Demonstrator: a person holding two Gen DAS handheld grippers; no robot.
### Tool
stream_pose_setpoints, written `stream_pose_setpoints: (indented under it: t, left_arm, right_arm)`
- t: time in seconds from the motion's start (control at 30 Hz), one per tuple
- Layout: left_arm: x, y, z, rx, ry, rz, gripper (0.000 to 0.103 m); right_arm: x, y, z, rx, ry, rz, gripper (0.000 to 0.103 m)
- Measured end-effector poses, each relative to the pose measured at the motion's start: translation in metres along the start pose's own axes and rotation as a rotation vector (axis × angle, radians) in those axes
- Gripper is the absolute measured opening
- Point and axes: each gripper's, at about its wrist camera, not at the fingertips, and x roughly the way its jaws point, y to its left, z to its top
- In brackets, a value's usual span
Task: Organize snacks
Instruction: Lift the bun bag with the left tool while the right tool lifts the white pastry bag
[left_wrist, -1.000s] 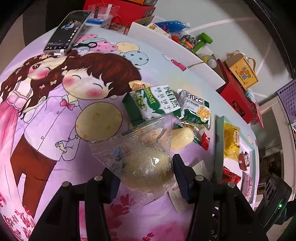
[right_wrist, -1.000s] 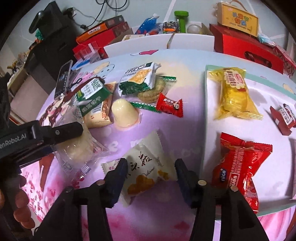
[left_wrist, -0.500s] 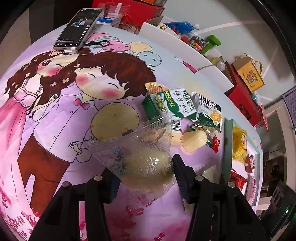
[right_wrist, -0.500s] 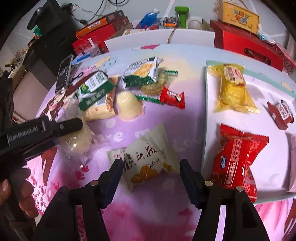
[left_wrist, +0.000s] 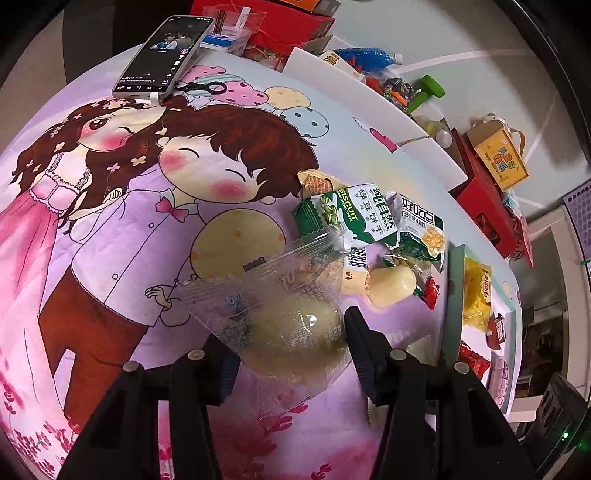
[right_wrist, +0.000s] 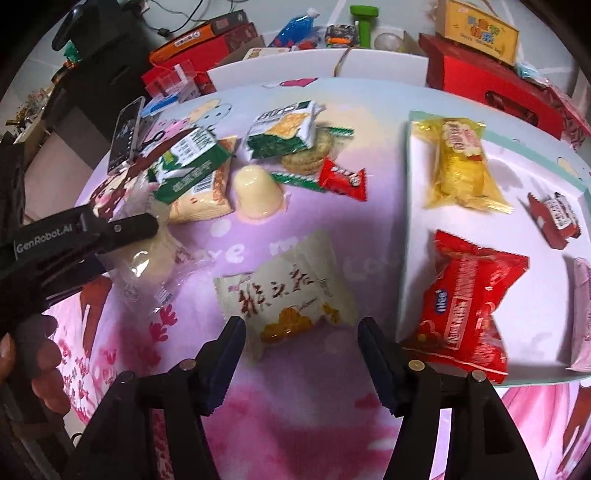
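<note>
Left gripper (left_wrist: 291, 354) clamps a clear-wrapped round pale pastry (left_wrist: 291, 332); both pads press the wrapper's sides, and the packet's sealed end fans out ahead of the fingertips. From the right wrist view the same packet (right_wrist: 147, 258) hangs at the tip of the left gripper (right_wrist: 122, 240), raised off the cartoon-print cloth (left_wrist: 110, 240).

Right gripper (right_wrist: 299, 339) stands open, jaws apart, pads not pressing anything. A cream snack packet with red lettering (right_wrist: 288, 295) lies flat on the cloth just ahead of and partly between the fingertips; whether a pad touches it, cannot tell.

Ahead of the right gripper, a loose heap: pale jelly cup (right_wrist: 256, 194), green-and-white biscuit pack (right_wrist: 188, 166), second green pack showing crackers (right_wrist: 284, 127), small red candy (right_wrist: 341, 179), round biscuits in clear wrap (right_wrist: 306, 155).

To the right of the right gripper, a white tray with a teal rim (right_wrist: 406, 221) holds a red snack bag (right_wrist: 469, 302) nearest the fingers, a yellow packet (right_wrist: 461, 162) farther ahead, and a small red-and-white packet (right_wrist: 556, 219) toward the tray's far right.

Far ahead-left of the left gripper, a smartphone (left_wrist: 164, 59) lies on the cloth, screen lit. Beyond the cloth edge, red boxes (right_wrist: 491, 85) and a green dumbbell (left_wrist: 424, 92).
</note>
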Motion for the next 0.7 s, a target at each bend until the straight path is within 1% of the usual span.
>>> stream_pose_setpoints:
  t: [0.33, 0.5, 0.6, 0.7]
  left_arm:
    - [0.0, 0.0, 0.0, -0.003, -0.001, -0.002, 0.055]
    - [0.0, 0.0, -0.001, -0.008, -0.001, -0.001, 0.055]
    - [0.0, 0.001, 0.0, -0.011, -0.001, 0.0, 0.055]
    - [0.0, 0.002, 0.0, -0.014, 0.0, 0.002, 0.055]
  right_arm:
    - [0.006, 0.003, -0.003, -0.009, 0.025, 0.026, 0.067]
    - [0.012, 0.007, -0.006, -0.029, 0.053, 0.03, 0.067]
    - [0.013, 0.01, -0.004, -0.031, 0.038, 0.033, 0.067]
    - [0.016, 0.006, 0.005, 0.004, -0.012, 0.038, 0.067]
